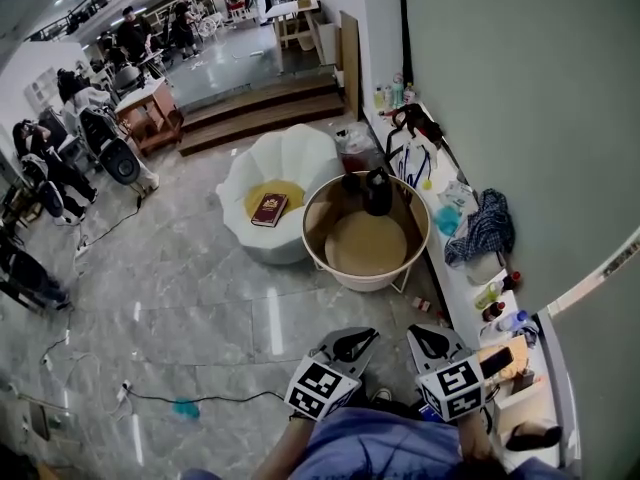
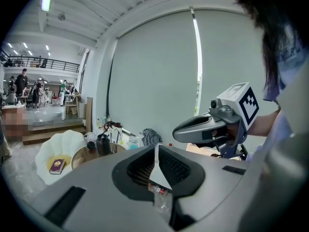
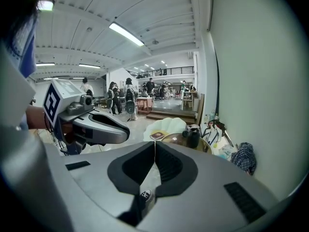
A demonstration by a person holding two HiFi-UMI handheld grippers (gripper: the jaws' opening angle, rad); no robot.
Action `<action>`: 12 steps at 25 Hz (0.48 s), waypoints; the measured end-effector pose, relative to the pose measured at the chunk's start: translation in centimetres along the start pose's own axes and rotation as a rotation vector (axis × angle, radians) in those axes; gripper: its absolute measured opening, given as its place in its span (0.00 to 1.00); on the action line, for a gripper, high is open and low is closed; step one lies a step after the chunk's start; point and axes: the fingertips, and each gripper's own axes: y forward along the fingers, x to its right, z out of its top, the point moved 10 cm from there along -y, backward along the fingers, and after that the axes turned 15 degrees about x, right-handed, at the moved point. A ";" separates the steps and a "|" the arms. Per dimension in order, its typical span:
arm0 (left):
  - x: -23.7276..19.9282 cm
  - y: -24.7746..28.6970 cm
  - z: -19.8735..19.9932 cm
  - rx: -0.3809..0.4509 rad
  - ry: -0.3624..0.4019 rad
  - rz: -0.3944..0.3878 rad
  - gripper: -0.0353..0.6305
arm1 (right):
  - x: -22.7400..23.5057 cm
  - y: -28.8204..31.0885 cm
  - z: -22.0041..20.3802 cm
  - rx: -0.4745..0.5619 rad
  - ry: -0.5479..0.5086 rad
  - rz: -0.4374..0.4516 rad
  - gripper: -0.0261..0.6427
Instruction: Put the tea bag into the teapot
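While both jaw pairs are pressed together, left gripper point(image 2: 155, 148) and right gripper point(image 3: 154, 143) sit side by side, well apart from the dark teapot point(image 1: 377, 192) upright on the round table point(image 1: 365, 245). Small clear packet point(image 2: 157, 191) shows behind the left tips; can't tell if it's the tea bag.

Open floor point(image 1: 220, 308) leads to round table point(image 1: 366, 246); shell chair point(image 1: 290, 158) flanks its left.

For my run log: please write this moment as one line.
left claw: shut on tea bag | right claw: shut, empty | teapot: on round table ahead
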 end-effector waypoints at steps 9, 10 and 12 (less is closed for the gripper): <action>0.9 -0.9 0.0 0.001 0.004 0.010 0.11 | -0.3 -1.2 -0.2 0.005 -0.007 -0.011 0.07; 1.0 -0.9 -0.1 0.001 0.005 0.010 0.11 | -0.3 -1.3 -0.2 0.005 -0.008 -0.014 0.07; 1.2 -1.0 -0.2 0.002 0.008 0.012 0.11 | -0.1 -1.5 -0.2 0.010 -0.010 -0.021 0.07</action>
